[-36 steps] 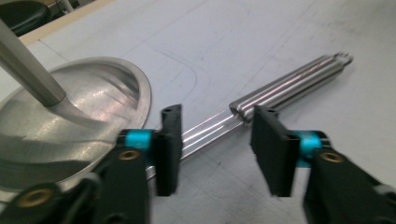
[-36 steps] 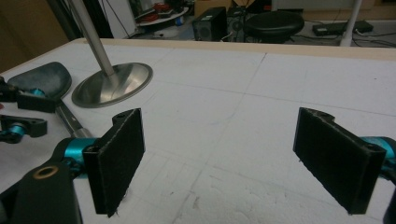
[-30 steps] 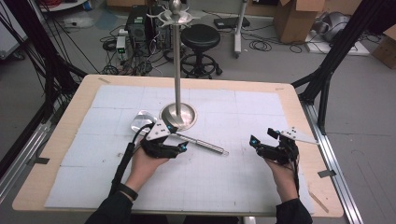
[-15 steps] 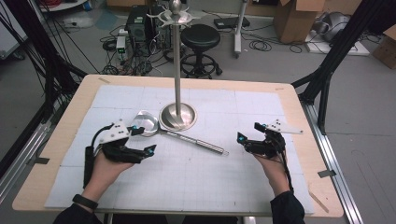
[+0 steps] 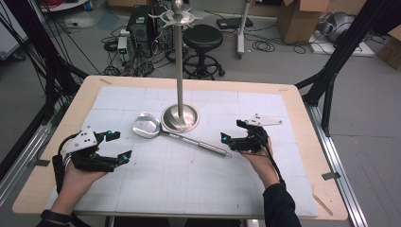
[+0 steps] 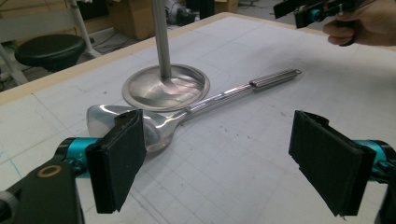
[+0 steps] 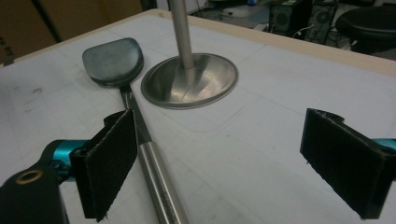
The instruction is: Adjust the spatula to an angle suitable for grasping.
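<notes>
A steel spatula (image 5: 163, 133) lies flat on the white gridded mat (image 5: 189, 179), its blade touching the left edge of the stand's round base (image 5: 179, 119) and its handle running away from the base toward the near right. The stand's pole (image 5: 178, 61) rises upright from that base to a crown of hooks.

The left gripper (image 5: 112, 149) hovers well to the near left of the base, apart from the spatula; its jaws have just been opening and stand wide with nothing between them, and in the left gripper view (image 6: 224, 165) they frame the blade farther off. The right gripper (image 5: 231, 131), to the near right of the base, sits just beyond the handle's end, its jaws spread wide and empty.

The mat covers a pale wooden table (image 5: 302, 113). Behind the base stand a black stool (image 5: 203, 40), floor cables (image 5: 142, 66) and cardboard boxes (image 5: 302, 19).
</notes>
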Motion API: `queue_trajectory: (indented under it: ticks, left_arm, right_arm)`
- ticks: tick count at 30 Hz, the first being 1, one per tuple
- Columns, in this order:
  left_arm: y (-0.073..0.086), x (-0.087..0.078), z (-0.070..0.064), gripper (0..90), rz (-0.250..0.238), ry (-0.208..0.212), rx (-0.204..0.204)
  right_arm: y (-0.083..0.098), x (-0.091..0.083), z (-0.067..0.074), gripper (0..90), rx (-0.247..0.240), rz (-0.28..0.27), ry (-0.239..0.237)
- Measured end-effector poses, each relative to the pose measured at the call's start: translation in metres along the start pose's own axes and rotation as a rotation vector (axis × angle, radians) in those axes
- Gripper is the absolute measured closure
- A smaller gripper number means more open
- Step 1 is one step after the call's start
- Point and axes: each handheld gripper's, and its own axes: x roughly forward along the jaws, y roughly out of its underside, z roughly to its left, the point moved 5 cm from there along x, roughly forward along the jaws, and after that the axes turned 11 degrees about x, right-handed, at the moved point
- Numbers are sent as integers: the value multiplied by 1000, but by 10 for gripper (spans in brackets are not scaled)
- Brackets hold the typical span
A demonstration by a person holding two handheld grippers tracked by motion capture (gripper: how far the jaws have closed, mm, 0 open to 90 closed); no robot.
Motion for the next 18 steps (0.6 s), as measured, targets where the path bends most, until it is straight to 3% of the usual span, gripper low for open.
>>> queue_trajectory:
  ticks: [18]
  left_arm:
    - [-1, -4, 1, 189, -4, 15, -3]
  right_arm:
    - [-1, 73, 41, 108, -90, 171, -103]
